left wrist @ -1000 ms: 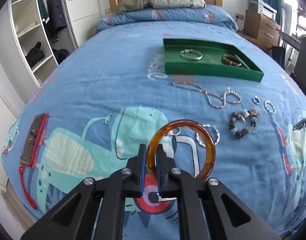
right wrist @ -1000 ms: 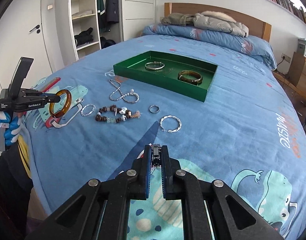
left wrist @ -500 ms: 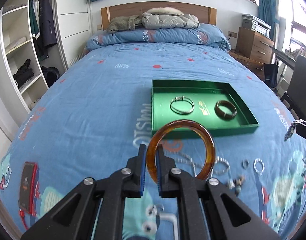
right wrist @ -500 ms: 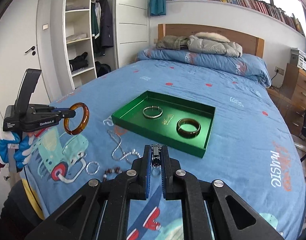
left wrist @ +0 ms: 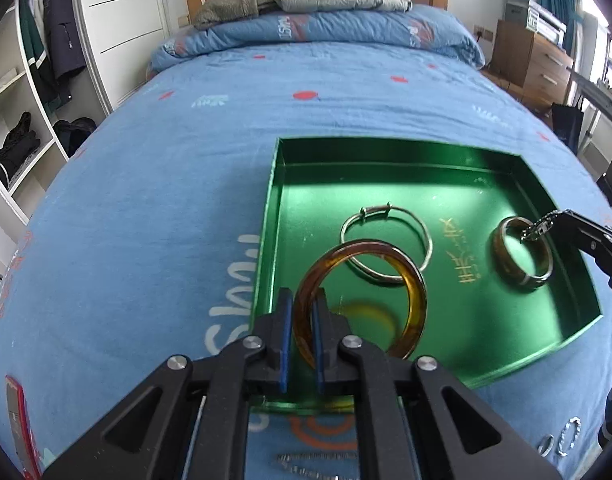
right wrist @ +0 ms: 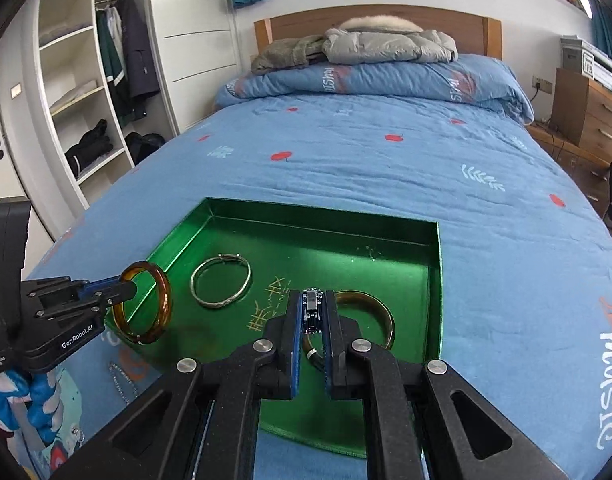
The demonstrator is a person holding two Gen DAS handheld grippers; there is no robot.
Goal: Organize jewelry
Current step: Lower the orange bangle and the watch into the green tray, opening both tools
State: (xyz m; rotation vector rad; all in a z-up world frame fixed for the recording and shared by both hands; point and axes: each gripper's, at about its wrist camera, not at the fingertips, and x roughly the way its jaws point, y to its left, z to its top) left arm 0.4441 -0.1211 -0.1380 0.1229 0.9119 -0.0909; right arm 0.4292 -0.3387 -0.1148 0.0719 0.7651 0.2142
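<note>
A green tray [left wrist: 306,200] [right wrist: 346,248] lies on the blue bedspread. Inside it rest a silver bangle [left wrist: 428,240] [right wrist: 217,303] and a brown bangle [left wrist: 502,256] [right wrist: 388,320]. My left gripper [left wrist: 302,304] [right wrist: 127,288] is shut on an amber bangle [left wrist: 414,292] [right wrist: 166,298], held upright over the tray's near left corner. My right gripper [right wrist: 312,300] [left wrist: 554,222] is shut on a dark linked bracelet [right wrist: 313,310] [left wrist: 534,232], which hangs just above the brown bangle.
Loose rings [left wrist: 568,438] and a silver chain [left wrist: 314,460] [right wrist: 121,380] lie on the bedspread in front of the tray. A red phone [left wrist: 15,420] lies at the near left. An open wardrobe [right wrist: 85,120] stands left, a dresser [left wrist: 534,60] right, jackets [right wrist: 366,44] at the headboard.
Both grippers have travelled forward from above the loose jewelry to above the tray, each still gripping its piece. The tray now fills the middle of both views.
</note>
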